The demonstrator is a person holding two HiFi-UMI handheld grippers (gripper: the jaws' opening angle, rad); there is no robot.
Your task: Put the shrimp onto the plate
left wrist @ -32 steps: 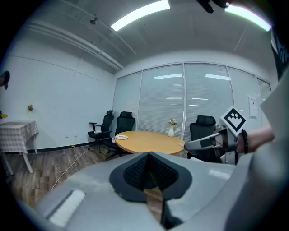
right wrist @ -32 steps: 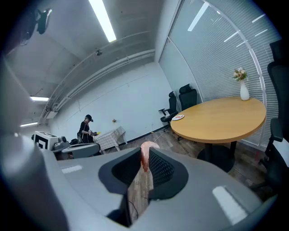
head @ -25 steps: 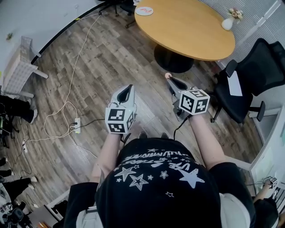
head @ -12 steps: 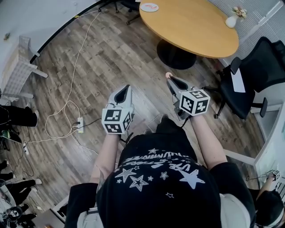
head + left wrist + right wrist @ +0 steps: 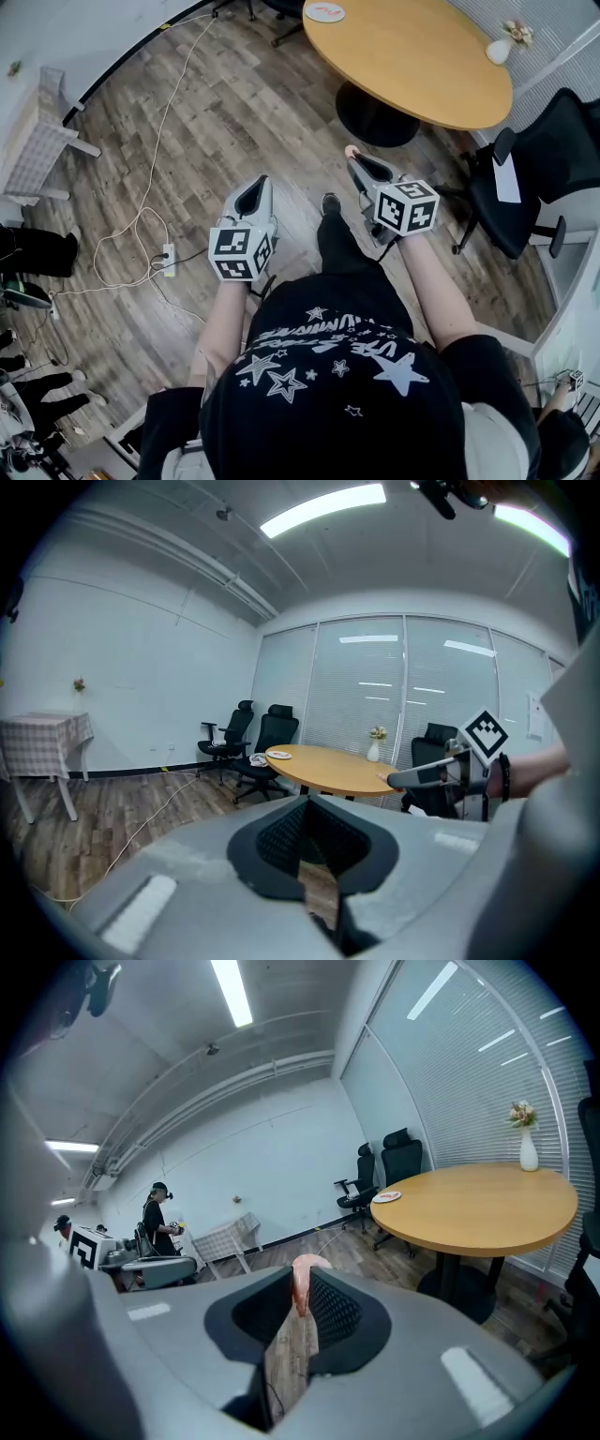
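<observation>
- We hold the shrimp (image 5: pixel 300 1282) pinched at the tips of the right gripper (image 5: pixel 360 170). Its pink end sticks out a little past the pads.
- In the right gripper view the shrimp's long axis runs roughly upright in the slit between the jaws, so it points on ahead of the gripper.
- The left gripper (image 5: pixel 260 186) carries nothing. Its jaws look drawn together at the tips, and only floor shows through the slit lower down.
- Both grippers hang over bare floor, just in front of our body, well short of the table (image 5: pixel 427 70).
- The plate (image 5: pixel 324 12) lies at the table's far-left rim in the head view, well apart from the shrimp.
- It already seems to hold something reddish, which is too small to name.
- The move turns on this: the plate is ahead of the right gripper and slightly to its left in the head view.
- In the right gripper view the plate sits off to the right of the jaws, so the gripper is not aimed at it.
- We judge the right gripper the nearer of the two, though not by much, and it holds the load.
- We judge the task mid-carry. The gap must be closed before the jaws can part over the plate.
- The vase (image 5: pixel 500 49) stands at the opposite rim, clear of that path.
</observation>
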